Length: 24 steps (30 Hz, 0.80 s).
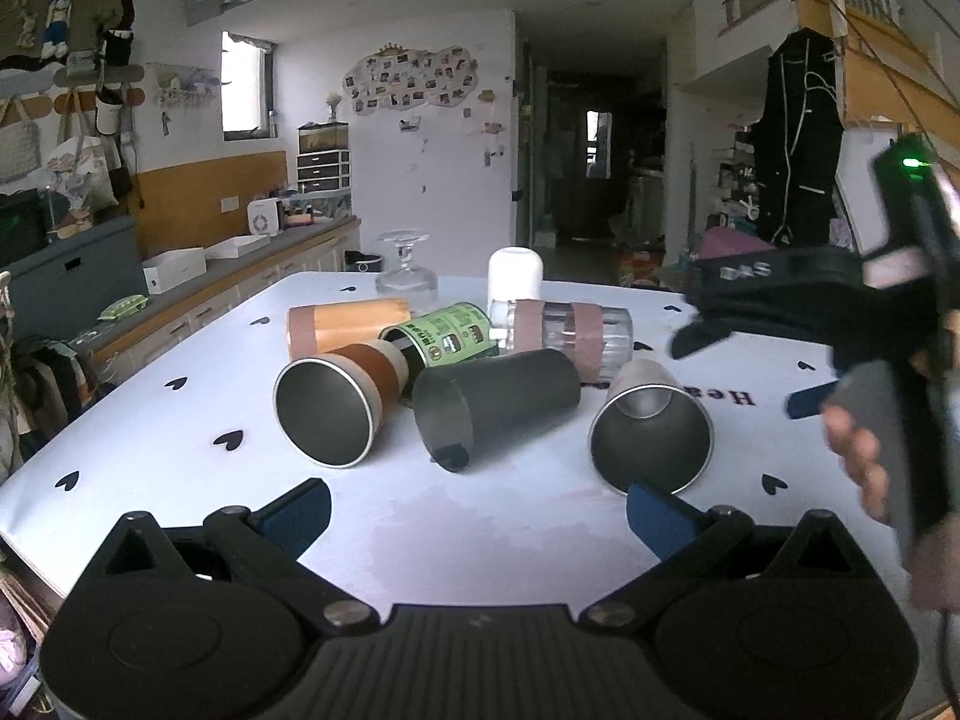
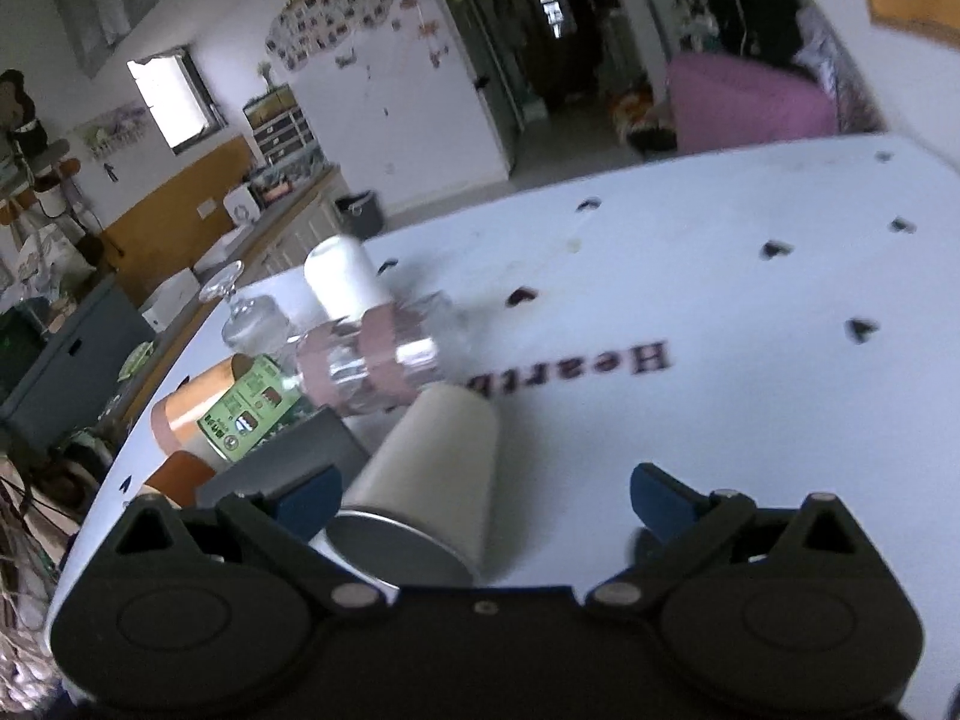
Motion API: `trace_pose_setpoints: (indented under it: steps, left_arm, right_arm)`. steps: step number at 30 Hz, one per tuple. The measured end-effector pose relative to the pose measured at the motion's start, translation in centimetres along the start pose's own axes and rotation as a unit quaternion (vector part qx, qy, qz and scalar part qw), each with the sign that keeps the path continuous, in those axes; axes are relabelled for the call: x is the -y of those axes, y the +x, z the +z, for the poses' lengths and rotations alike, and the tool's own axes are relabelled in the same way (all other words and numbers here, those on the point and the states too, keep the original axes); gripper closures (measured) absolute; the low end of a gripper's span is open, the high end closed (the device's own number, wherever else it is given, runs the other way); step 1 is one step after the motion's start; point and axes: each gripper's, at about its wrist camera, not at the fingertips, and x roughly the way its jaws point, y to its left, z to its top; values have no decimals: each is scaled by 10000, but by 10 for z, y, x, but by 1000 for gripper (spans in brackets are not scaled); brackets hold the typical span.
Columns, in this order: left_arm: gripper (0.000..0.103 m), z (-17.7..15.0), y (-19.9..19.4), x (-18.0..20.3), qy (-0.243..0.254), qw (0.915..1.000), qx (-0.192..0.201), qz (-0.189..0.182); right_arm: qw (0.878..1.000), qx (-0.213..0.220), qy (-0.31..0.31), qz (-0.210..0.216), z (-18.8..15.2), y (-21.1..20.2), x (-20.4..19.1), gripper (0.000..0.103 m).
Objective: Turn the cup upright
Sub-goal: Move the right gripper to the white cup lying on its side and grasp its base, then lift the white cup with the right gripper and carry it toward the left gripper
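Note:
Several cups lie on their sides on the white table (image 1: 180, 456). In the left wrist view they are a steel cup (image 1: 651, 432) at the right, a black cup (image 1: 492, 399), a cup with an orange band (image 1: 336, 411), a green can (image 1: 447, 339), an orange cup (image 1: 345, 324) and a clear ribbed cup (image 1: 564, 333). My left gripper (image 1: 477, 513) is open and empty, short of the cups. My right gripper (image 2: 483, 498) is open; the steel cup (image 2: 429, 480) lies between its fingers, nearer the left one. The right gripper also shows in the left wrist view (image 1: 750, 360), above the table.
A white cup (image 1: 515, 279) stands mouth-down behind the pile, and a glass goblet (image 1: 405, 270) stands upside down beside it. The tablecloth has black hearts and lettering (image 2: 636, 360). A counter with boxes (image 1: 180, 267) runs along the left wall.

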Motion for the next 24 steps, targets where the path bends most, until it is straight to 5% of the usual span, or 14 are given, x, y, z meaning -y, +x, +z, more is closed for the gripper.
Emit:
trace_pose_setpoints:
  steps: [15, 24]
  left_arm:
    - [0, -2, -1, -8, -76, 10000, 15, 30]
    - [0, -1, 3, -7, -202, 9997, -23, -120]
  right_arm:
    - [9946, -846, 584, 149, -6, 56, -12, 24]
    - [9958, -841, -220, 301, -27, 16, 10, 27]
